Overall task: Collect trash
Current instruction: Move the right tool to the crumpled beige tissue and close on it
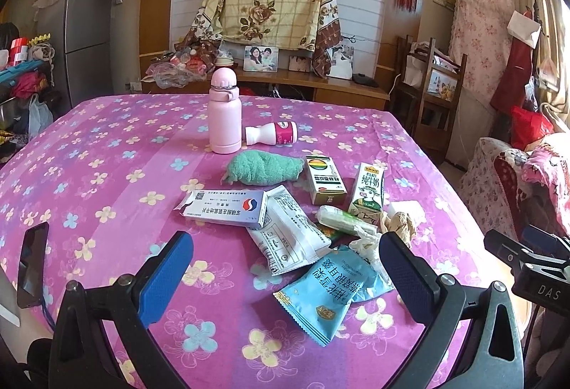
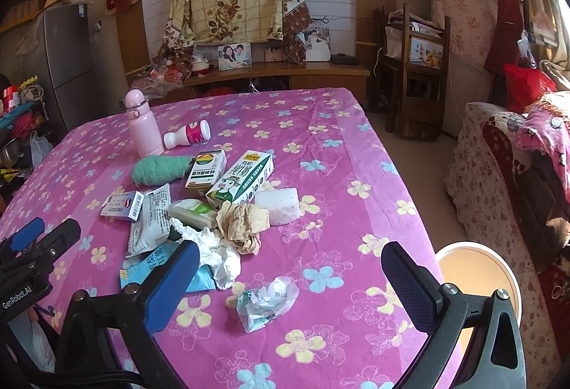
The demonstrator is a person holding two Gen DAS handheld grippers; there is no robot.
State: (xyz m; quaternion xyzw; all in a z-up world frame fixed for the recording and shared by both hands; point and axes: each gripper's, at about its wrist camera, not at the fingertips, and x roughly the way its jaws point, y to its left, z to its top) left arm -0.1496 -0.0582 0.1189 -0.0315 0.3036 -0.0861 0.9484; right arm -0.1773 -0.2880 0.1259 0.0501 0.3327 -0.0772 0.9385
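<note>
Fingers (image 2: 171, 285) of both grippers are spread wide, grasping nothing. Crumpled clear wrapper (image 2: 267, 301) lies on the counter (image 2: 356, 175) near the blue packet (image 1: 320, 296); probably light, crinkly, best pinched mid-fold.

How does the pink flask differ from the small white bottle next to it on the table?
The pink flask stands upright, while the small white bottle lies on its side. The pink flask is clearly larger than the small white bottle. The pink flask is plain pale pink all over; the small white bottle has a magenta label. Both rest on the flowered tablecloth, behind the green towel, and neither gripper holds them.
</note>
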